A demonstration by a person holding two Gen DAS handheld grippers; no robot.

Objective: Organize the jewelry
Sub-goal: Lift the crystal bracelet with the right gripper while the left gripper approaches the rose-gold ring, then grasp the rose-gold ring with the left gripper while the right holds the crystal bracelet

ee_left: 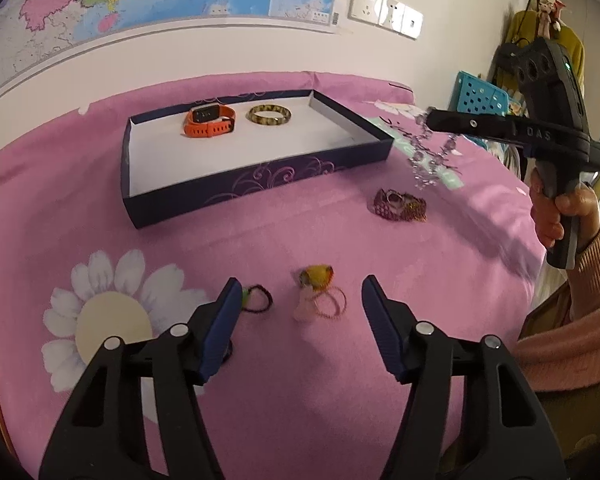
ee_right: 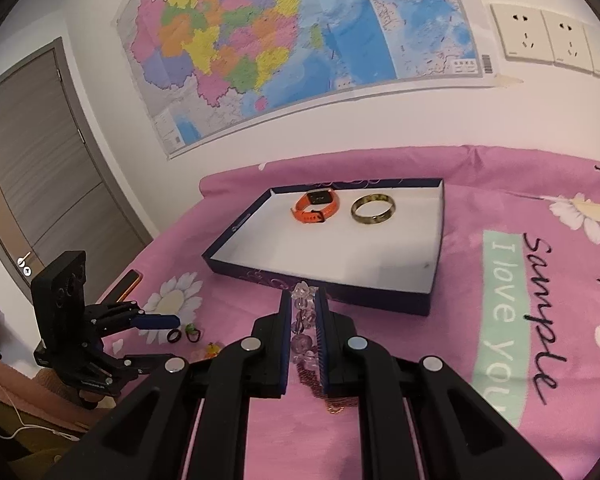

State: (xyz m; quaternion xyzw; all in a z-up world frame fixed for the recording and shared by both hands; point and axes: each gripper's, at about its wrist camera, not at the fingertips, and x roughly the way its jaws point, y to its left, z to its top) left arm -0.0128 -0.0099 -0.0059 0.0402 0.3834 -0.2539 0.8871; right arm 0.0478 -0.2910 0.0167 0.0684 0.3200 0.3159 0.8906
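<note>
Looking along the left gripper (ee_left: 300,308), its blue-padded jaws stand apart with nothing between them, above a pink flowered bedspread (ee_left: 100,208). Just ahead lie a pink hair tie with a yellow charm (ee_left: 320,286) and, beside the left pad, a black hair tie (ee_left: 258,300). Farther on sits a dark box (ee_left: 260,176) with a white floor, holding an orange watch (ee_left: 209,120) and a mottled bangle (ee_left: 269,115) side by side near its far wall. To the right of the box a purple bracelet (ee_left: 400,205) lies on the bedspread, and above it the right gripper (ee_left: 430,118), held by a hand (ee_left: 556,216), carries a dangling string of clear beads (ee_left: 424,160). From the right wrist, the right gripper (ee_right: 304,316) has its jaws clamped on those clear beads (ee_right: 302,320), held just short of the box (ee_right: 380,300), where the watch (ee_right: 315,206) and bangle (ee_right: 373,209) lie. Off to the left the left gripper (ee_right: 168,338) hovers over small hair ties.
</note>
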